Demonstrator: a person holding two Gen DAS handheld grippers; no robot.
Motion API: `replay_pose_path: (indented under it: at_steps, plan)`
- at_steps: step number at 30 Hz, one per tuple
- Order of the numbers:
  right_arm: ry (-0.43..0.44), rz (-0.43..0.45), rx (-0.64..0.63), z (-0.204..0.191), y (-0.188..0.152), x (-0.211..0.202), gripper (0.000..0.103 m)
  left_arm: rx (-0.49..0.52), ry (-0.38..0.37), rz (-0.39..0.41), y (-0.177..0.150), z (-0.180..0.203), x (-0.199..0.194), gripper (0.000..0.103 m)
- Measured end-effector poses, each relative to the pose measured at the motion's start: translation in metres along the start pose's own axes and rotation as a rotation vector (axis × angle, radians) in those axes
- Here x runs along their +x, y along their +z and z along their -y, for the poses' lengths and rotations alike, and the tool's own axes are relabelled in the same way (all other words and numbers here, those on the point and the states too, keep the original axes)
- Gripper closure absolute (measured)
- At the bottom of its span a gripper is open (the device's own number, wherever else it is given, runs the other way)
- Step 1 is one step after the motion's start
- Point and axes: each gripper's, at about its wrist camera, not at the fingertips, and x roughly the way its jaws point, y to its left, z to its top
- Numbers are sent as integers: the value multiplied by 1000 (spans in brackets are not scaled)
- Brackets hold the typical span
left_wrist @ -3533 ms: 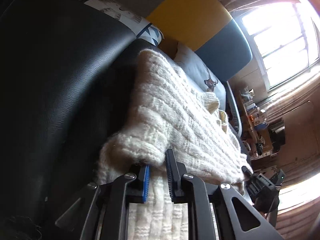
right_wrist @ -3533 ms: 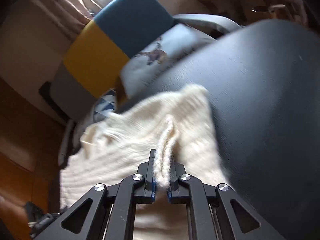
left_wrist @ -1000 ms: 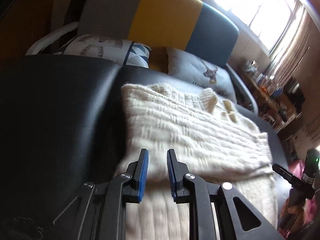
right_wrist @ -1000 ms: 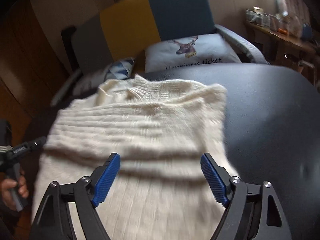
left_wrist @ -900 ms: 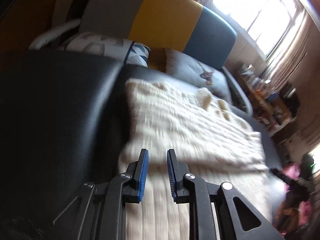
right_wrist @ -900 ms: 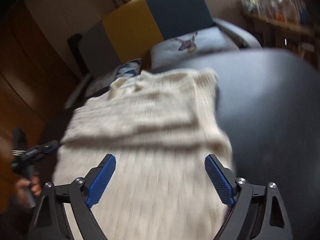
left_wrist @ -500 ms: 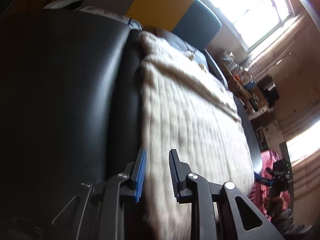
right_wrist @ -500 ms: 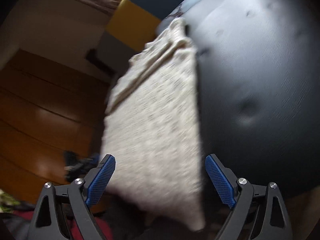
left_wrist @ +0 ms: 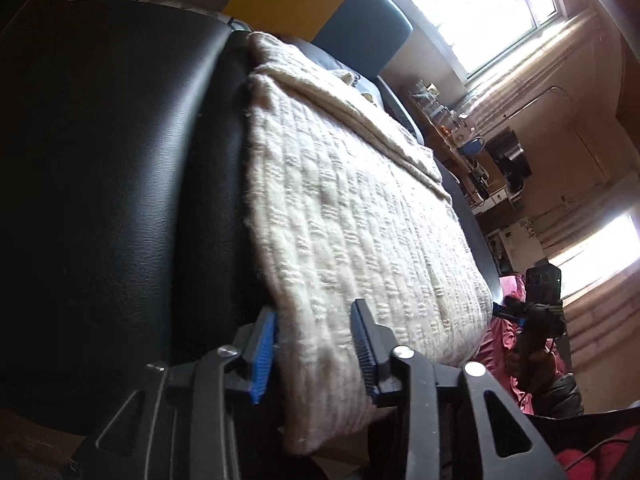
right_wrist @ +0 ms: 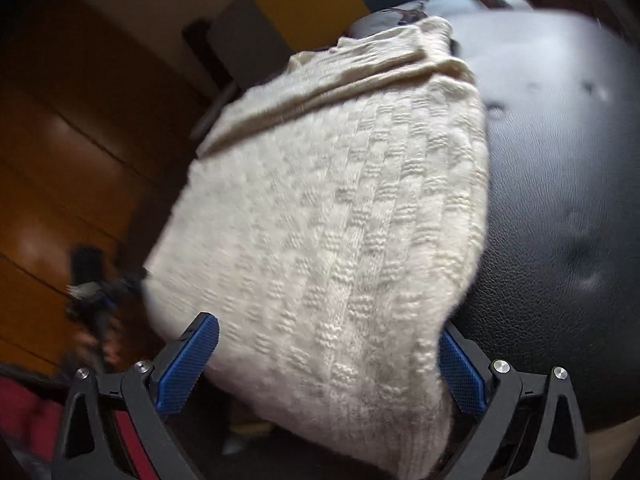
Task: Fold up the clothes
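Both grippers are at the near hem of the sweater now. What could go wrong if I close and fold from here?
1. The cream sweater hangs over the black seat's front edge; lifting unevenly may drag it off.
2. The left gripper straddles only the left corner, while the right gripper is open much wider, so the grips may differ and skew the fold.
3. The folded-over band at the far end looks loose and may shift.

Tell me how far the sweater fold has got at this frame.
Done: the cream sweater lies on the black cushion, with a layer already folded over at its far end. In hand: both grippers are open at the near hem, which hangs over the cushion edge, the left gripper and right gripper straddling it. Left: closing on the hem and folding it away.
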Motion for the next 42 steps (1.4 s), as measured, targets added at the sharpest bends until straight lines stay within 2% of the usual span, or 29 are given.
replay_pose_path:
  at_steps: [1,3,4,6,7,8,9,10,16,23,25,27,30,37,40,42]
  plan:
    - [-41,-10,-34,-8,0,3,0,-5,-12,-4,-1,2,3,64]
    - [-35,12,-30,-6,-2,1,0,-16,-37,-13,-3,7,9,64]
    - [-26,28,-12,-3,-3,-1,2,-25,-22,-8,-3,8,11,65]
    - [-38,47,15,3,-6,-5,20,-43,13,2,-2,11,14,75]
    - [-77,42,19,4,-7,-7,39,-40,24,0,-2,11,15,88]
    - [-116,38,23,5,-8,-9,69,-35,35,-2,-2,12,15,92]
    - [-154,33,27,7,-10,-11,89,-30,45,-5,-2,13,15,93]
    - [-157,37,41,12,-11,-13,91,-25,55,-7,-2,14,15,94]
    - [-77,60,91,20,-21,-17,91,4,98,-27,-5,14,9,95]
    - [75,16,151,13,-50,-22,91,-29,57,-86,-25,0,-12,96]
    - [137,14,182,10,-55,-28,91,-76,-33,-101,-34,-6,-20,96]
    - [178,16,177,1,-54,-33,91,-81,-94,-102,-36,-5,-26,96]
    - [230,26,170,-10,-49,-41,91,-96,-218,-78,-28,-2,-38,96]
    - [245,109,165,-12,7,-53,91,-105,-391,65,31,2,-58,96]
    - [244,160,160,-11,47,-46,91,-91,-447,129,72,8,-56,96]
    - [232,193,155,-6,77,-40,91,-92,-458,168,109,9,-49,95]
